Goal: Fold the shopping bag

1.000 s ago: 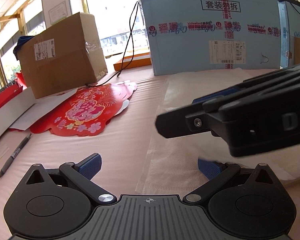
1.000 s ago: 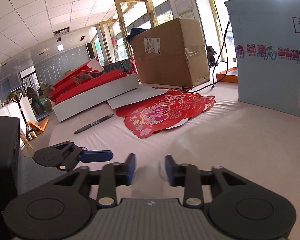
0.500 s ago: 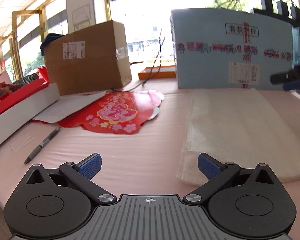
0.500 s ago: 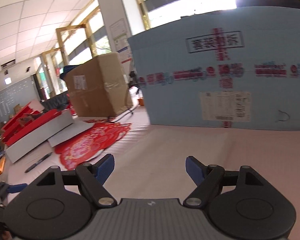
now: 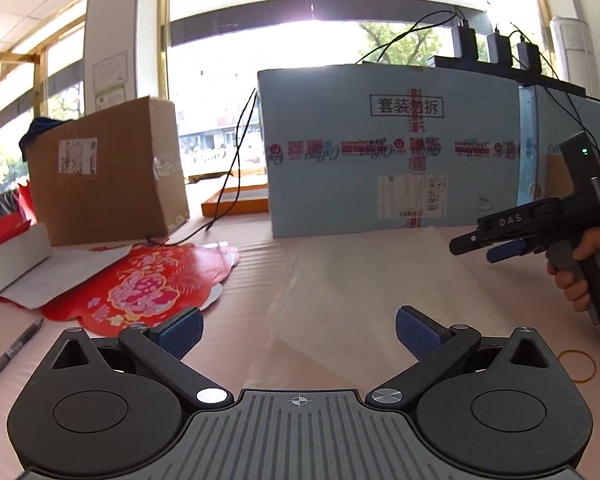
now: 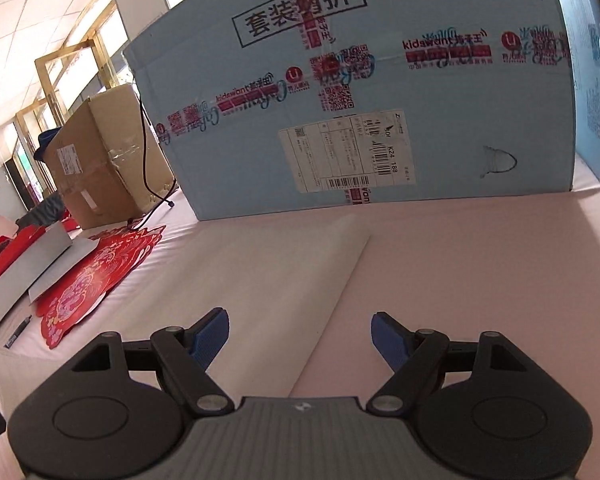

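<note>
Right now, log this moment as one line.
task: fold shopping bag | bag: flat on table, ungripped | left hand-held gripper: open | right hand-held gripper: open, above bag edge

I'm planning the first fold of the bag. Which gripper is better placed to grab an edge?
Right, probably. The right gripper is open, straddling the bag's long edge. The left gripper is open too, over the near corner.

Shopping bag (image 5: 372,280) — thin, whitish, translucent — lies flat on the pink tabletop, before the blue box
</note>
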Demonstrator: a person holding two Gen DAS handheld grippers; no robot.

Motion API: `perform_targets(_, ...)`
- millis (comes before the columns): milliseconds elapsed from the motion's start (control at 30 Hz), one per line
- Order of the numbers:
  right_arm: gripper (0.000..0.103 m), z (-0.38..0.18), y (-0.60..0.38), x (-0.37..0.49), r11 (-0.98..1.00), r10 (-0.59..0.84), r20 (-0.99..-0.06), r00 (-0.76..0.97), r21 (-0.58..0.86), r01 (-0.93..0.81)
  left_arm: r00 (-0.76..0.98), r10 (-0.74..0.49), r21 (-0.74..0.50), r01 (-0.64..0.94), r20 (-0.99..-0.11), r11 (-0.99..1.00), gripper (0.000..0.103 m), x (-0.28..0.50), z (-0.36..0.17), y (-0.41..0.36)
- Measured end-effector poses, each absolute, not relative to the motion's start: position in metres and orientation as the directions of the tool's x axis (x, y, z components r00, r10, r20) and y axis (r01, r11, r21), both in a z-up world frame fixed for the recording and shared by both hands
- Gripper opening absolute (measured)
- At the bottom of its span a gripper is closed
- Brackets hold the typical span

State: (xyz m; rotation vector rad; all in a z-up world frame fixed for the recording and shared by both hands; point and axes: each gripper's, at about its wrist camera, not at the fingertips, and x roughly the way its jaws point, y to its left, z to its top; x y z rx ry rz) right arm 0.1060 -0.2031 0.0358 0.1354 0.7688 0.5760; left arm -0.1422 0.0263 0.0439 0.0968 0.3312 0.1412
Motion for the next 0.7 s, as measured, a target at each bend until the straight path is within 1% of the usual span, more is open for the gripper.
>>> perform_targets(67, 0.080, 0.031, -0.205, 0.112, 0.828, 0.558, -0.611, 0.562, 0.359, -0.431, 0.947, 0.154, 0.114, -0.126, -0.283, 0.985, 0.103, -0.143, 0.046, 0.019)
perform_targets(100, 0.080, 0.029, -0.206, 0.115, 0.822, 0.567, -0.606, 0.558, 0.376, -0.427, 0.948, 0.134, 0.105, -0.108, -0.289, 0.989, 0.103, -0.141, 0.046, 0.017)
perform_targets(167, 0.081, 0.024, -0.207, 0.120, 0.811, 0.585, -0.596, 0.550, 0.411, -0.417, 0.927, 0.096, 0.126, -0.053, -0.363, 0.991, 0.103, -0.129, 0.038, 0.010)
perform_targets(300, 0.081, 0.018, -0.205, 0.131, 0.789, 0.614, -0.580, 0.535, 0.449, -0.419, 0.846, 0.119, 0.274, 0.033, -0.520, 0.961, 0.103, -0.112, 0.011, -0.010)
perform_targets(333, 0.081, 0.019, -0.203, 0.140, 0.785, 0.620, -0.578, 0.531, 0.456, -0.420, 0.835, 0.121, 0.289, 0.047, -0.536, 0.956, 0.103, -0.112, 0.006, -0.012)
perform_targets(467, 0.081, 0.017, -0.196, 0.159, 0.768, 0.641, -0.574, 0.511, 0.476, -0.429, 0.835, 0.120, 0.263, 0.030, -0.537, 0.964, 0.103, -0.115, 0.003, -0.010)
perform_targets(500, 0.076, 0.017, -0.194, 0.161, 0.769, 0.640, -0.575, 0.510, 0.475, -0.429, 0.835, 0.120, 0.260, 0.029, -0.538, 0.965, 0.103, -0.116, 0.003, -0.009)
perform_targets(533, 0.068, 0.017, -0.192, 0.162, 0.776, 0.631, -0.584, 0.511, 0.462, -0.429, 0.835, 0.119, 0.259, 0.028, -0.538, 0.966, 0.103, -0.116, 0.003, -0.009)
perform_targets(567, 0.051, 0.016, -0.189, 0.162, 0.785, 0.619, -0.596, 0.512, 0.445, -0.431, 0.835, 0.120, 0.260, 0.028, -0.537, 0.965, 0.103, -0.116, 0.002, -0.009)
perform_targets(600, 0.040, 0.016, -0.187, 0.162, 0.794, 0.607, -0.607, 0.513, 0.428, -0.432, 0.835, 0.120, 0.258, 0.028, -0.538, 0.966, 0.103, -0.117, 0.002, -0.009)
perform_targets(633, 0.033, 0.017, -0.187, 0.162, 0.798, 0.600, -0.616, 0.511, 0.417, -0.434, 0.834, 0.118, 0.255, 0.028, -0.539, 0.967, 0.103, -0.117, 0.002, -0.009)
perform_targets(667, 0.018, 0.017, -0.188, 0.162, 0.801, 0.595, -0.624, 0.507, 0.409, -0.437, 0.834, 0.116, 0.250, 0.027, -0.540, 0.968, 0.103, -0.117, 0.002, -0.008)
perform_targets(700, 0.013, 0.017, -0.189, 0.162, 0.799, 0.598, -0.630, 0.496, 0.416, -0.435, 0.833, 0.115, 0.248, 0.028, -0.541, 0.968, 0.103, -0.117, 0.002, -0.008)
